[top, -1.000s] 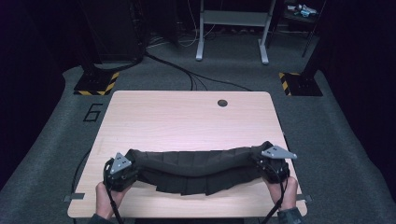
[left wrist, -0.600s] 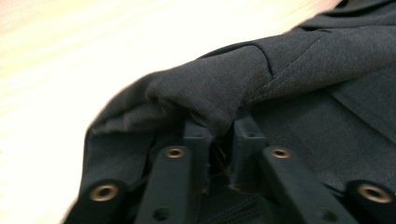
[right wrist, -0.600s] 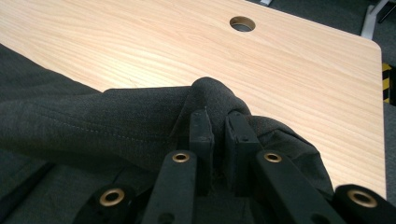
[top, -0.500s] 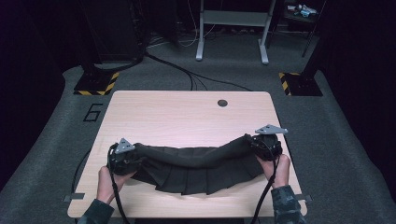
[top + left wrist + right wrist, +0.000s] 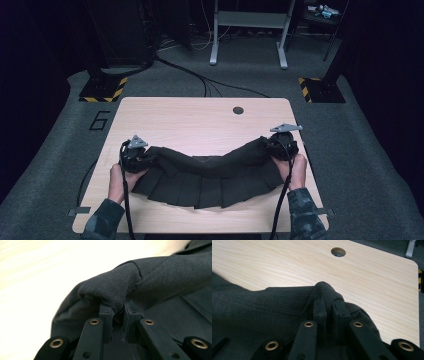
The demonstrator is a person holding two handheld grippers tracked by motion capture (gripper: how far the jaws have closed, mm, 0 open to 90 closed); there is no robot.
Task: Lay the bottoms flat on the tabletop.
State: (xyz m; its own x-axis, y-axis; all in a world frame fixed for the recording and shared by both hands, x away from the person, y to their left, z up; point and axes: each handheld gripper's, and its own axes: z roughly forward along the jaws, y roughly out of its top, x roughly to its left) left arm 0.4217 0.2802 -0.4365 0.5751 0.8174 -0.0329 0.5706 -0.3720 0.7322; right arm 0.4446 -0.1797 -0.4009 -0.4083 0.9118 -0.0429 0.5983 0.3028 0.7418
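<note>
left claw [image 5: 145, 156]: clamped on a bunched corner of the dark grey pleated fabric skirt [image 5: 210, 172]; in the left gripper view the cloth is pinched between the two black jaws, which stand nearly together.
right claw [image 5: 272, 145]: clamped on the opposite corner of the skirt's waistband; in the right gripper view a fold of cloth rises between the near-touching jaws.
left hand [image 5: 122, 176]: wraps the gripper from behind, forearm in a patterned sleeve coming in low, cable trailing beside the wrist.
right hand [image 5: 295, 169]: grips from behind, held a little farther forward than the left hand, forearm running straight back.
skirt position: stretched between the two claws, its waistband sagging in a curve midway between them, the pleated hem fanned out behind the claws toward the person and lying on the light wooden bench [image 5: 200, 120].
beyond the right claw: bare bench and a round cable hole [image 5: 338, 251] well ahead.
</note>
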